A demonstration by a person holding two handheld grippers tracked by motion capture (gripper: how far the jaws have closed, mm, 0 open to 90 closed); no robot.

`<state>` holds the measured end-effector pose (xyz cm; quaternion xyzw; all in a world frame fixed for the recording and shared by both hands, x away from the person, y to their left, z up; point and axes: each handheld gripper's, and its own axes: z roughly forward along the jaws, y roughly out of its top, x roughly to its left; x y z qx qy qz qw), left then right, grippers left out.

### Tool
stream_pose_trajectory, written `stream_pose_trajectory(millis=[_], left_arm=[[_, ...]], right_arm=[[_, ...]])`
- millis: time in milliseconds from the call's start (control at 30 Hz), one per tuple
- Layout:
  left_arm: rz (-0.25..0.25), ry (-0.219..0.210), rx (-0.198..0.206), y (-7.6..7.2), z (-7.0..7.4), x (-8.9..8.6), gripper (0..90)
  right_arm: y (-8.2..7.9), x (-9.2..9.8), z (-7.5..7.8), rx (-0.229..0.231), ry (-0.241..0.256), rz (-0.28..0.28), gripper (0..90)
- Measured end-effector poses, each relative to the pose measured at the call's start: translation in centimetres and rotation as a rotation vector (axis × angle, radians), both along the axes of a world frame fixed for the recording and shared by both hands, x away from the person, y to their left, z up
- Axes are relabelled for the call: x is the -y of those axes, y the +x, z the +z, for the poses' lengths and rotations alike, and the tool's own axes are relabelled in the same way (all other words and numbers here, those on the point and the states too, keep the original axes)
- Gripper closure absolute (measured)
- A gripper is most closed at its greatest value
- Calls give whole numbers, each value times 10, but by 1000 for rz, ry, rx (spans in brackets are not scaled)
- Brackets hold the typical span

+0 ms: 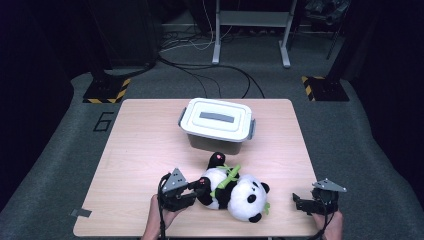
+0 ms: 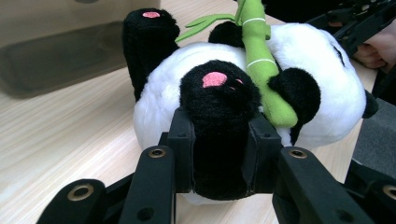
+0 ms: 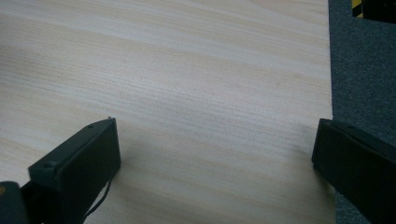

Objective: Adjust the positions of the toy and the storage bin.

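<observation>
The left gripper is pinching the panda's black leg, its jaws pressed in on both sides of the plush. The panda is lying on its back at the table's six o'clock edge, a bamboo stalk across its belly. The right gripper is waiting at four o'clock, jaws spread over bare wood. Lifting slowly is advisable, since a soft limb is stretching easily and the heavy head is likely dragging. The box at twelve o'clock is sitting lidded; its contents are hidden, possibly nothing.
</observation>
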<state>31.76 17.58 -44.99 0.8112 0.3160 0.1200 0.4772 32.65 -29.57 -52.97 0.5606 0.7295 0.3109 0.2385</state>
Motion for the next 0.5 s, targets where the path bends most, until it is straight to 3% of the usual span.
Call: stream_pose_trajectory(millis=[367,500], left_arm=[[40,-1,-5,0,0,-24,686],[54,-19,-12,-1,-1,-34,687]], right_arm=[[0,0,0,0,1,0,4],[0,0,0,0,0,0,5]])
